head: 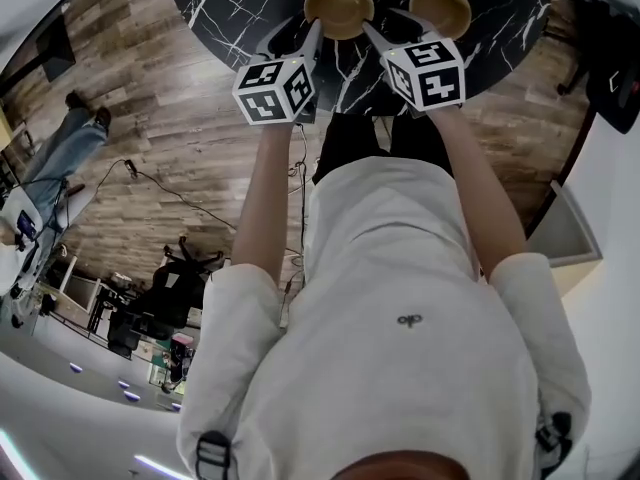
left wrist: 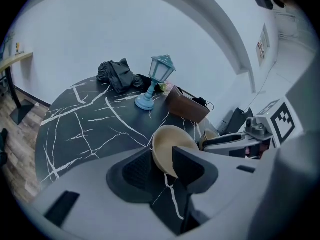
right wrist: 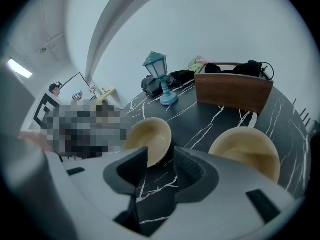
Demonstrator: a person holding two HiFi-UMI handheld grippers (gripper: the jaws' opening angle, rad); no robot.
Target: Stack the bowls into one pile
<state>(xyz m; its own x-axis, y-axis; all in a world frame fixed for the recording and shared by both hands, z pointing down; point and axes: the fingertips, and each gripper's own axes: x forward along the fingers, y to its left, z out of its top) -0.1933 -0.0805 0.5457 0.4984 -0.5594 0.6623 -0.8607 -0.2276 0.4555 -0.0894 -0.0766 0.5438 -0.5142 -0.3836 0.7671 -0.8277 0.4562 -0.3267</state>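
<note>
Two tan bowls stand on the black marble table (head: 500, 28). The left bowl (head: 340, 8) (left wrist: 167, 141) (right wrist: 150, 139) is tilted, and my left gripper (head: 318, 30) (left wrist: 162, 161) is shut on its near rim. The right bowl (head: 440, 6) (right wrist: 245, 151) (left wrist: 209, 135) lies flat on the table to its right, untouched. My right gripper (head: 372, 30) (right wrist: 161, 156) is open between the two bowls, its jaws close to the tilted bowl's rim with bare table showing between them.
A pale blue lantern lamp (left wrist: 159, 79) (right wrist: 159, 76), a brown chair back (right wrist: 232, 91) (left wrist: 186, 106) and dark bags (left wrist: 117, 74) stand at the table's far side. The table's round edge is just before me. A person (head: 70, 143) stands on the wooden floor at left.
</note>
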